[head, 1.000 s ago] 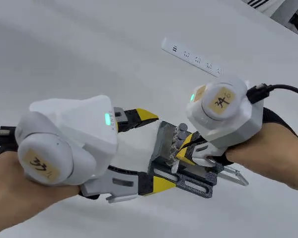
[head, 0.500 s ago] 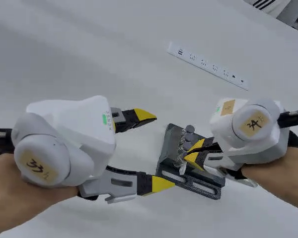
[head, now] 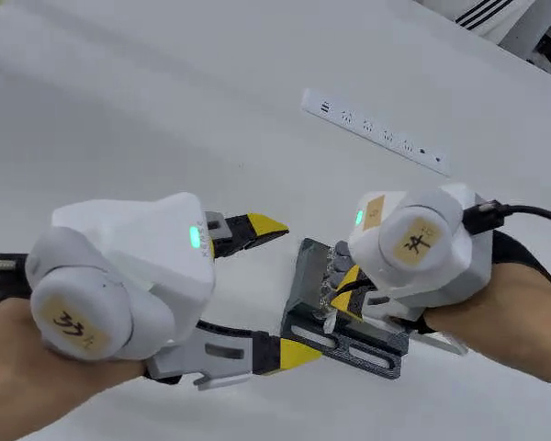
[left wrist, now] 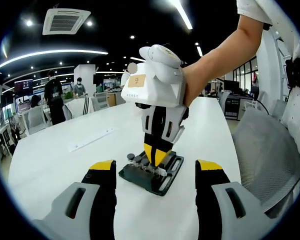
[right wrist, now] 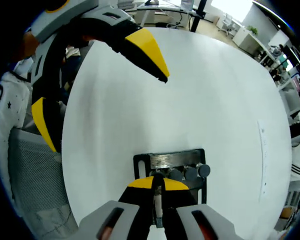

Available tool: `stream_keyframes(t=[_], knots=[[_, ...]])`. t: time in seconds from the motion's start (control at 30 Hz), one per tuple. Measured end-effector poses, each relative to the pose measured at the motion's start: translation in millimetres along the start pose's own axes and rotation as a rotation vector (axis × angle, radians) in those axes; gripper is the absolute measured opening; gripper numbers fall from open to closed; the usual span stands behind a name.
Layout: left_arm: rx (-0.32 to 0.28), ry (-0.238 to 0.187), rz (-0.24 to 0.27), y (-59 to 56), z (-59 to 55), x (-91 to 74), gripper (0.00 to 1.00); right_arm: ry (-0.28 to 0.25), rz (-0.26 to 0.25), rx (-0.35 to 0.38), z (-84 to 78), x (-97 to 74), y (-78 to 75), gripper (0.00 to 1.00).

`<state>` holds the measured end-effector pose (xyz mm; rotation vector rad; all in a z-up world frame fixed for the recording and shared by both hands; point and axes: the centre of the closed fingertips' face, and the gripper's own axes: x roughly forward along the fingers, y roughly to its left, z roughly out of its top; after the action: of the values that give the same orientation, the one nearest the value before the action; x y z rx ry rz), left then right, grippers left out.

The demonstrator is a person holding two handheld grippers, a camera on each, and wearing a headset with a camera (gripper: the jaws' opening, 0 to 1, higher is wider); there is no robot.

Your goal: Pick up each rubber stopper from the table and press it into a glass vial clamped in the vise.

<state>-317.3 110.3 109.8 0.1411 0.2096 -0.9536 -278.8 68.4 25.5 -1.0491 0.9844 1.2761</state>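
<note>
Right gripper view shows the right gripper (right wrist: 157,179) clenched over the vise (right wrist: 166,160), beside seated rubber stoppers (right wrist: 190,173), left gripper (head: 294,287) released; soft, light rubber likely suits a side pinch, pressed gently over fragile glass.

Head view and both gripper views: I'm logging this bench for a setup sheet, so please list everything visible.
White tabletop: one, white, under everything.
Dark grey metal vise: one, on the table between the grippers.
Glass vials with dark grey rubber stoppers: at least three, in a row in the vise; any under the jaws are hidden.
White power strip: one, on the table beyond the vise.
Grey mesh chair: one, beside the table.
Background people: several, at the far end of the room.
Left gripper: white with yellow-black jaws, open, beside the vise.
Right gripper: same colours, jaws shut, tips down at the vial row.
Person's forearms: two, holding the grippers.
</note>
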Motion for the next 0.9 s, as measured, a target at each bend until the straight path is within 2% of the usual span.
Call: stream_keyframes(t=[0.07, 0.13, 0.2, 0.5, 0.9], knots=[[0.01, 0.012, -0.002, -0.5, -1.8, -3.1, 0.62, -0.026, -0.006, -0.012, -1.6, 0.2, 0.1, 0.0], [0.009, 0.018, 0.003, 0.8, -3.0, -6.7, 0.62, -0.062, -0.008, 0.034, -0.6, 0.2, 0.0, 0.0], [0.01, 0.028, 0.013, 3.1, -4.0, -9.9, 0.62, -0.078, -0.01, 0.04, -2.7, 0.6, -0.6, 0.0], [0.017, 0.044, 0.024, 5.4, -2.5, -14.6, 0.62, -0.116, -0.034, 0.06, -1.5, -3.2, -2.5, 0.01], [0.013, 0.06, 0.016, 5.3, -3.6, -14.5, 0.66, -0.19, -0.072, 0.134, -9.3, -24.8, -3.6, 0.04]])
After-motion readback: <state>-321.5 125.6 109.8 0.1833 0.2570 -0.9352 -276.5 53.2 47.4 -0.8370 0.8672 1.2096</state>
